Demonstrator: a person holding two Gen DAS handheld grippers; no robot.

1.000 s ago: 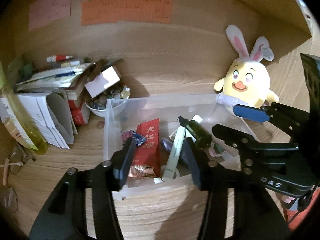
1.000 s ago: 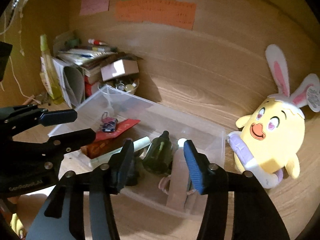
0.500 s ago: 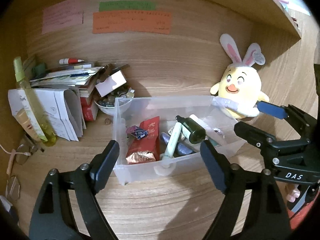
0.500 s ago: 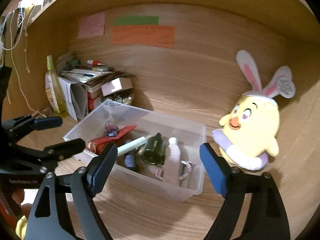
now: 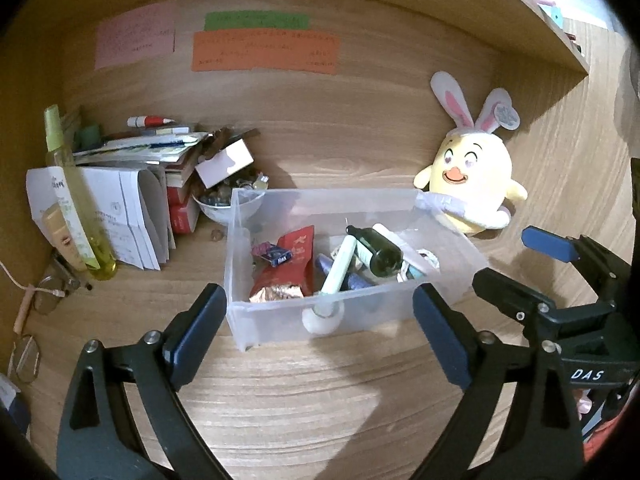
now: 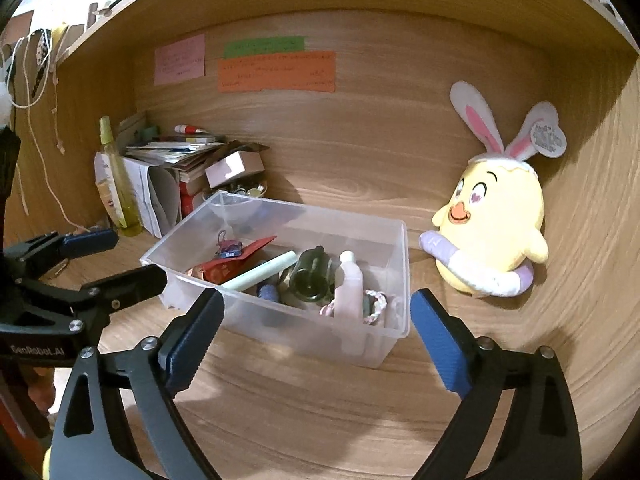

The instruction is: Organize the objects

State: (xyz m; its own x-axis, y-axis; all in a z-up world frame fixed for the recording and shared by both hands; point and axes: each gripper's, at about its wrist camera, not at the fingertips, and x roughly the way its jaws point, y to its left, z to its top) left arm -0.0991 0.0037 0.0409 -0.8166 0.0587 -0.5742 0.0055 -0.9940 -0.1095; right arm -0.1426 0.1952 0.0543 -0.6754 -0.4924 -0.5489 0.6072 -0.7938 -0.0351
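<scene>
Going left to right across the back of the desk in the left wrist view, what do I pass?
Yellow-green spray bottle → folded white papers → small bowl of odds and ends → clear plastic bin → yellow chick plush with bunny ears.

Yellow bunny-eared chick plush [image 6: 494, 224] against the wooden back wall, beneath pink, green and orange notes [image 6: 276, 70].

Clear plastic bin [image 5: 400, 312] on matt wood-grain desk [image 5: 320, 400]
</scene>
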